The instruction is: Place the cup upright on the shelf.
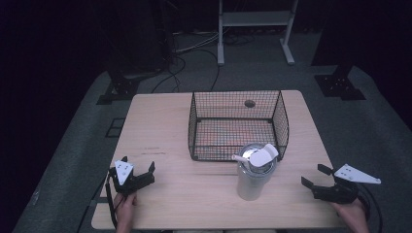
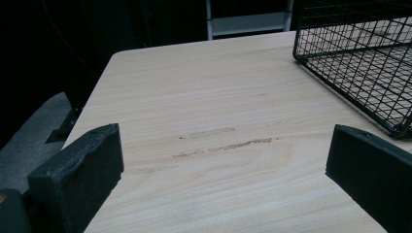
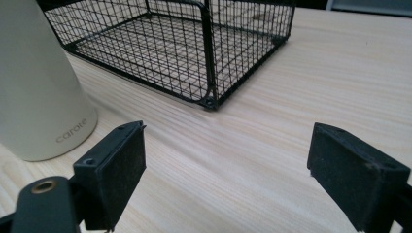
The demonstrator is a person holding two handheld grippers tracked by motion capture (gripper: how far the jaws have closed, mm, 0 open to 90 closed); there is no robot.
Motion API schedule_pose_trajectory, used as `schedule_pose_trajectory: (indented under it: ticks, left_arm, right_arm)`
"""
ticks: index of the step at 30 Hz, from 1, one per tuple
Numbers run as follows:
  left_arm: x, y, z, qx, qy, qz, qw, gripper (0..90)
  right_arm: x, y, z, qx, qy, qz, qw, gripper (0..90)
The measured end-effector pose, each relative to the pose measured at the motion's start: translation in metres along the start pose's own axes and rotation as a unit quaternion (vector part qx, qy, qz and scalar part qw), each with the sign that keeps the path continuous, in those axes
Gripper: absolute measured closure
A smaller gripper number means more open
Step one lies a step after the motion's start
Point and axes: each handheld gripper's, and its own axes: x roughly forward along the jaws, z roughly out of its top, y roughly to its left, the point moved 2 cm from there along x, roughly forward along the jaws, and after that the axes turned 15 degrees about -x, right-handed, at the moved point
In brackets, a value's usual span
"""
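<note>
Tumbler (image 3: 39, 82) top beyond frame edge

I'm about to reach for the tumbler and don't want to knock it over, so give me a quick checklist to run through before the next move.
1. Right gripper jaws open wide, nothing between them: ok.
2. Left gripper jaws open, nothing held: ok.
3. Tumbler stands upright on the table, in front of the wire basket: ok.
4. Table surface between the right gripper and the tumbler bare: ok.
5. Wire basket has nothing in it: ok.
6. Tumbler lid seated firmly: cannot tell; its white flap looks raised.
</note>
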Motion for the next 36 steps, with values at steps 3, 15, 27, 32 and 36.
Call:
schedule_pose_trajectory:
  ticks: [3,15,27,32,36]
  left_arm:
    - [0.000,0.000,0.000,0.001,0.000,0.000,1.0000,0.0]
    - [-0.001,-0.001,0.000,0.005,0.000,-0.002,1.0000,0.0]
    - [-0.001,-0.001,0.000,0.004,0.000,-0.003,1.0000,0.0]
    - [-0.001,-0.001,0.000,0.004,0.000,-0.003,1.0000,0.0]
    - [0.000,-0.001,0.000,0.003,0.000,-0.003,1.0000,0.0]
  right_arm:
    - [-0.001,0.001,0.002,-0.005,-0.002,0.002,1.0000,13.2]
    - [-0.006,0.022,0.027,-0.046,-0.026,0.033,0.9981,13.1]
    - [-0.003,0.040,0.050,-0.086,-0.034,0.068,0.9934,12.9]
    - [-0.003,0.046,0.055,-0.095,-0.038,0.080,0.9915,12.8]
    - [-0.002,0.054,0.061,-0.102,-0.042,0.098,0.9890,12.7]
